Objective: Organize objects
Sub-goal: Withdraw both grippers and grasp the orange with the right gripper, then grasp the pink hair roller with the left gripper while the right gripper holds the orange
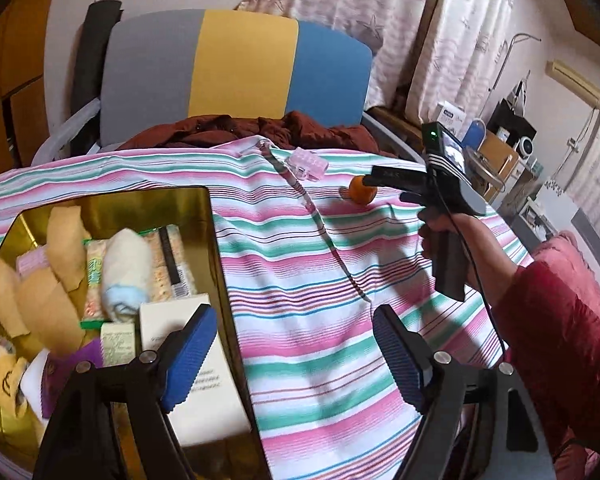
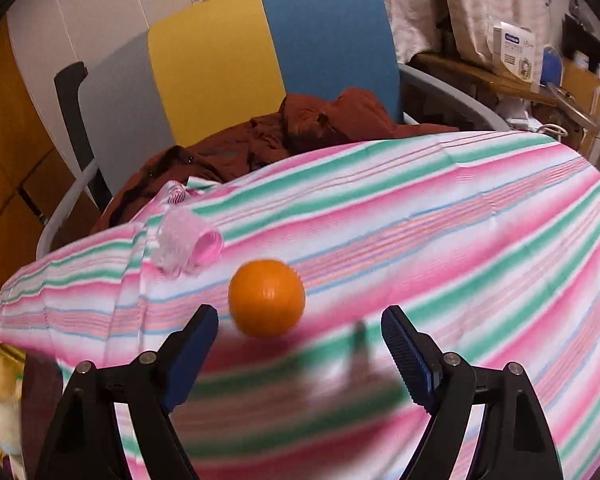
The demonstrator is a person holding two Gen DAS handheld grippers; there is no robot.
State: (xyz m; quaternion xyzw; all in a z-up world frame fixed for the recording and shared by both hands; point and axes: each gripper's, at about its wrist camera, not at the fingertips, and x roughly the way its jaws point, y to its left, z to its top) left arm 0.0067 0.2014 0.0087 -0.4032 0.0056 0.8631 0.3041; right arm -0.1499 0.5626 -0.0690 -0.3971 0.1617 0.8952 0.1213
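The orange ball (image 2: 266, 298) sat just ahead of your right gripper (image 2: 300, 348), lying on the striped cloth (image 2: 460, 220) slightly left of the line between the spread jaws. Those jaws stood wide apart with nothing between them and no pad on the ball; you seemed to have kept them that way so the ball could pass between the blue pads (image 2: 408, 360) on a forward, downward reach. The left wrist view showed the same gripper (image 1: 374, 182) with its tip right at the ball (image 1: 362, 192), though whether it touched I could not tell.

Your left gripper (image 1: 296, 348) was also spread and empty, hanging over the right edge of the gold tin (image 1: 216, 240), one pad above the white box (image 1: 196, 360) inside. That fits a tool parked at the container, ready to receive or steady.

As for heading, the ball is round, so it had no long axis and pointed nowhere; faint ribs ran over its top. Any approach angle would have served. The pink clip (image 2: 188, 248) lay just beside it to the upper left, its length running across the cloth seam, close enough that a wide sweep could have nudged it.

The tin already held rolled cloths and packets, so the ball and clip looked like what remained.
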